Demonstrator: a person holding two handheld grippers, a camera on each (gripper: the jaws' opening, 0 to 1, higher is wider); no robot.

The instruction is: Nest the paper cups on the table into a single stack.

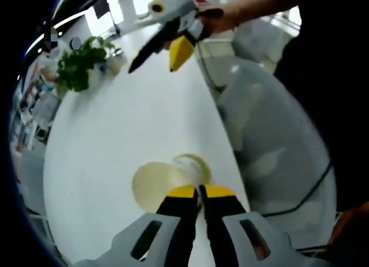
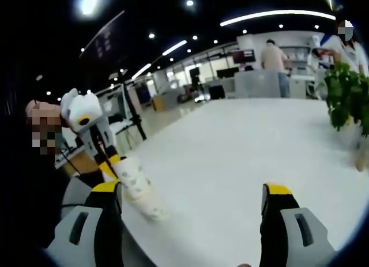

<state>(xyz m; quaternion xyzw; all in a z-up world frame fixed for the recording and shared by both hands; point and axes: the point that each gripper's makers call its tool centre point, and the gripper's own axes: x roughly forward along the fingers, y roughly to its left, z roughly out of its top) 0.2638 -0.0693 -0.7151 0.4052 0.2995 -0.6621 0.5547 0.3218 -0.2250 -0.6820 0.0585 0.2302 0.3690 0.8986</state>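
A: Left gripper view. Left tongs point(image 1: 199, 193) pinched shut on the wall of the paper cups point(image 1: 170, 177), which look like a nested stack lying sideways, mouth toward the table's point(image 1: 115, 134) far end. Stack sits right at the tong tips, near the table's edge. Right tongs point(image 1: 155, 55) hang high over the table, well apart from the cups, spread wide, nothing in them.

B: Risk?

A: Thin paper under a tight pinch; likely to crush or slip out. So close to the edge, a slip could send it off the table.

B: Right gripper view?

A: Right tongs point(image 2: 190, 200) gape open, empty. Cups point(image 2: 138, 189) seen at left, just beside the left-hand prong, held by the left tongs point(image 2: 110, 166), tilted down onto the table point(image 2: 242, 146). Plant point(image 2: 346, 97) far right, clear of it all.
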